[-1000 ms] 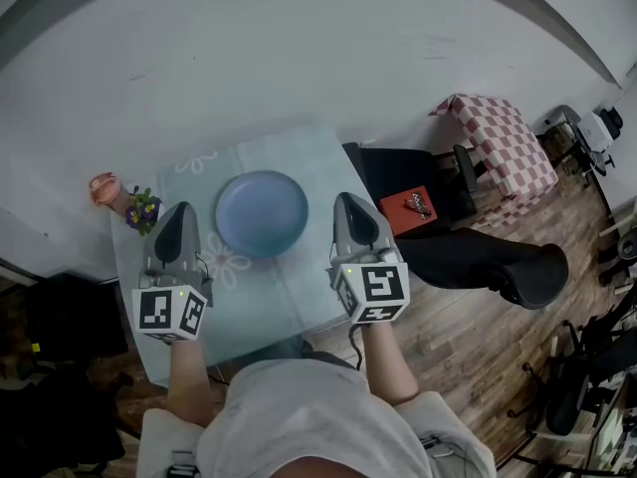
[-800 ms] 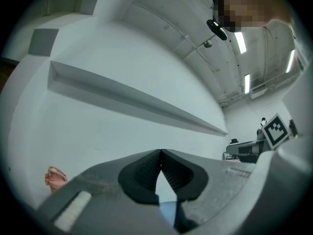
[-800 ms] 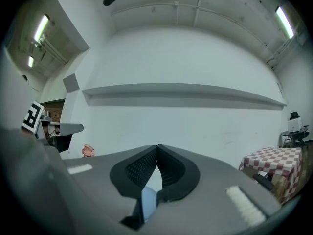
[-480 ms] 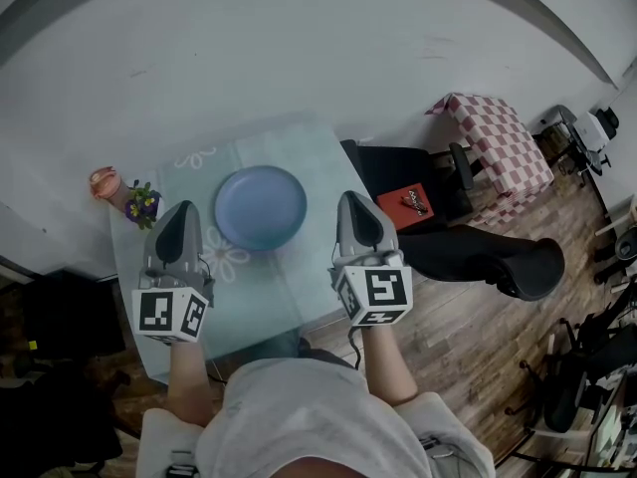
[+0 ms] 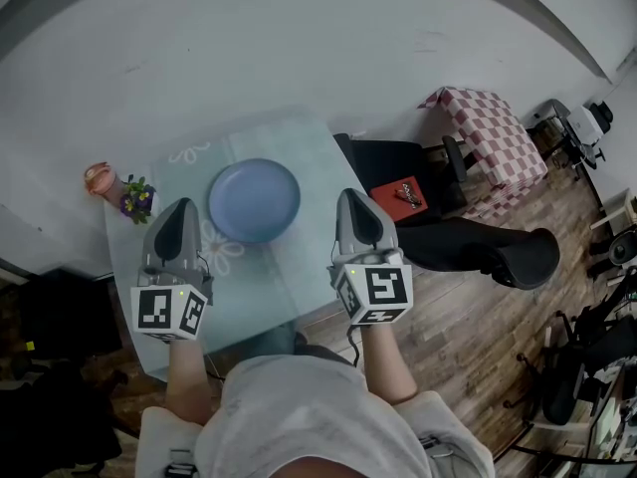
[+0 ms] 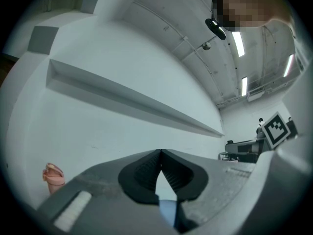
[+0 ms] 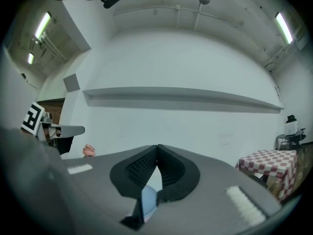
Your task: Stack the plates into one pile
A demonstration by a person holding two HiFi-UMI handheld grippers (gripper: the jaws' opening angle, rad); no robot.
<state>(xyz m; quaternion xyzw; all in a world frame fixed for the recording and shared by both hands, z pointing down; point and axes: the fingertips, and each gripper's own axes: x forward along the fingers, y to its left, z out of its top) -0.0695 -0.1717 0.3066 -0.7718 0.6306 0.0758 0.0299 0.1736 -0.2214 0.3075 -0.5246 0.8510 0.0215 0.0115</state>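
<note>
Here, a round blue plate (image 5: 254, 200) lies flat near the middle of a pale green counter (image 5: 284, 277) with white flower outlines; whether other plates lie beneath it cannot be made out from above.

The left hand-held gripper (image 5: 179, 207) hovers just beside the plate's lower left edge and the right hand-held gripper (image 5: 350, 195) just beside its right edge, above the counter's right side, so the plate sits between them; neither touches it. The left gripper view shows the left hand-held gripper (image 6: 160, 152) with its dark ribbed pads (image 6: 142, 173) meeting at the tips and nothing held, a sliver of the blue plate (image 6: 166, 212) visible below them. The right gripper view shows the right hand-held gripper (image 7: 157, 146) likewise closed and empty, the plate (image 7: 148, 199) low in the gap behind its tips.

At the counter's far left corner stand a small pink container (image 5: 100, 179) and, beside it, a pot of purple and yellow flowers (image 5: 136, 200). To the counter's right a black office chair (image 5: 478, 252) carries a red packet (image 5: 403, 193), with a red-and-white checked table (image 5: 488, 137) behind it on the wooden floor (image 5: 468, 357).
</note>
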